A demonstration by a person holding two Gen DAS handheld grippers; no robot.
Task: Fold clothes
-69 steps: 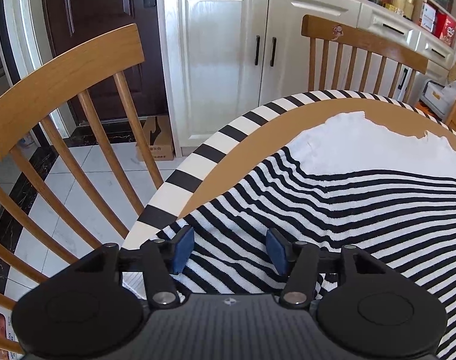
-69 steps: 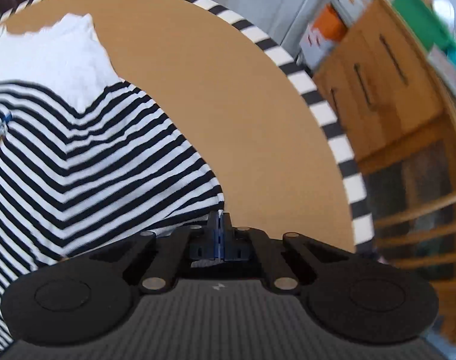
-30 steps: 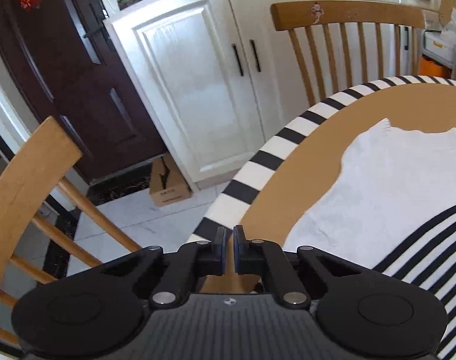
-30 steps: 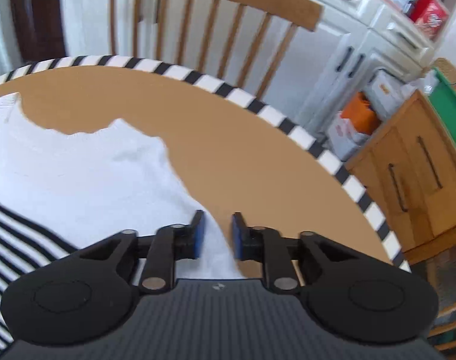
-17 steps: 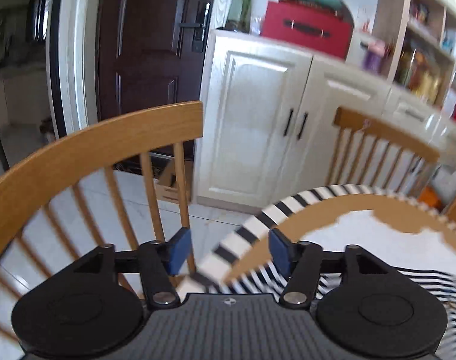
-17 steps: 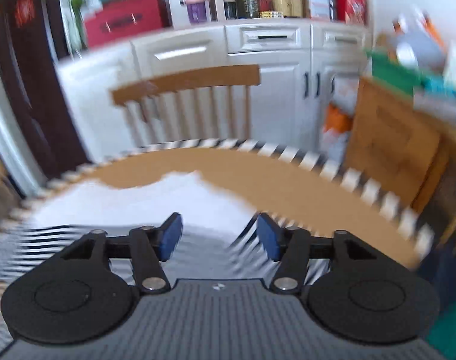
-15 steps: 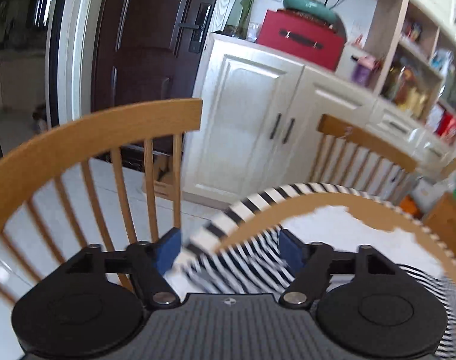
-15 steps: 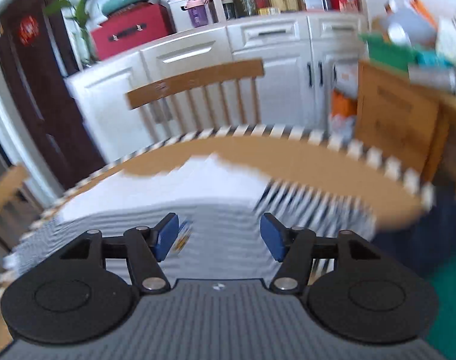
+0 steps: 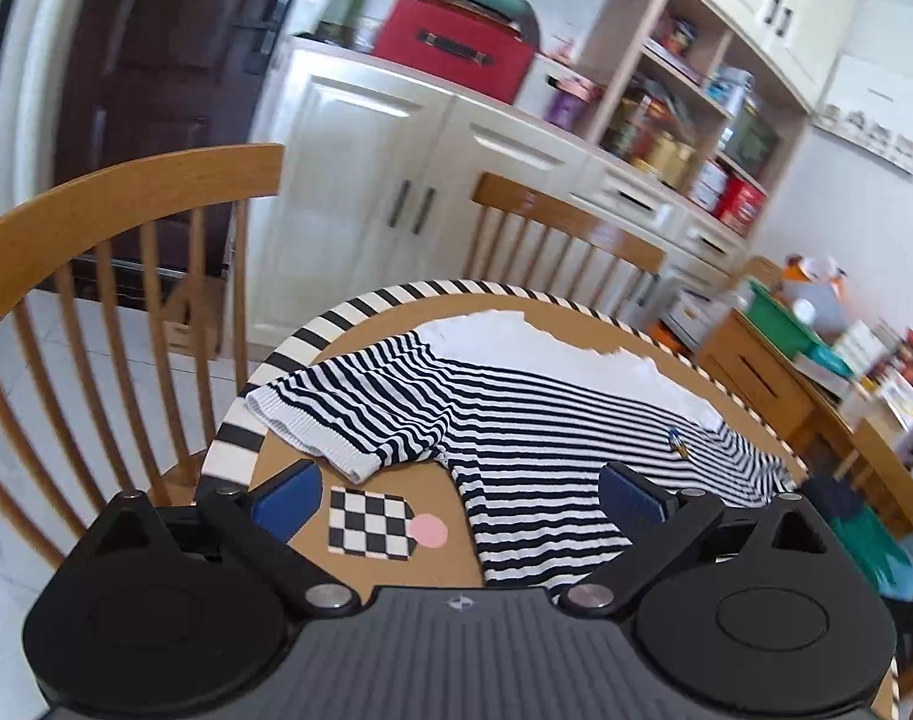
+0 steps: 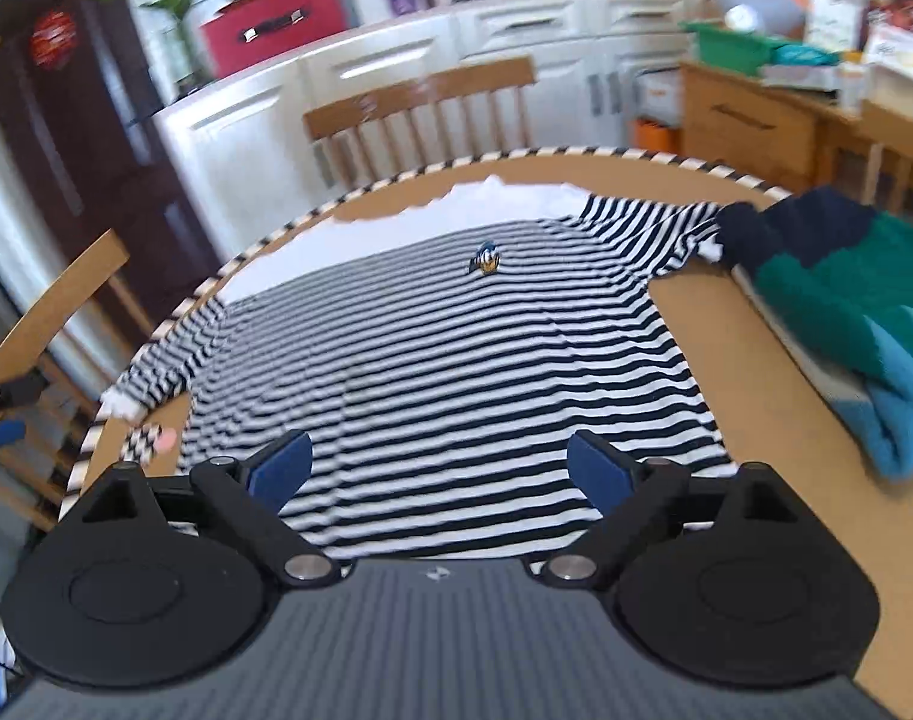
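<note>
A black-and-white striped sweater (image 10: 444, 360) with a white top part lies spread flat on the round brown table (image 10: 726, 312); it also shows in the left wrist view (image 9: 516, 420), with one short sleeve (image 9: 348, 420) near the table's left edge. My left gripper (image 9: 456, 495) is open and empty, held above the table's near left edge. My right gripper (image 10: 438, 468) is open and empty, above the sweater's near hem. A small duck badge (image 10: 486, 258) sits on the sweater's chest.
A folded green, blue and navy garment (image 10: 846, 312) lies at the table's right side. A checkered tag with a pink dot (image 9: 372, 522) is on the table near the left sleeve. Wooden chairs (image 9: 126, 276) stand at the left and far (image 10: 420, 102) sides. White cabinets stand behind.
Both grippers have let go of the sweater, opened wide and pulled back and up from the table. The sweater now lies spread flat.
</note>
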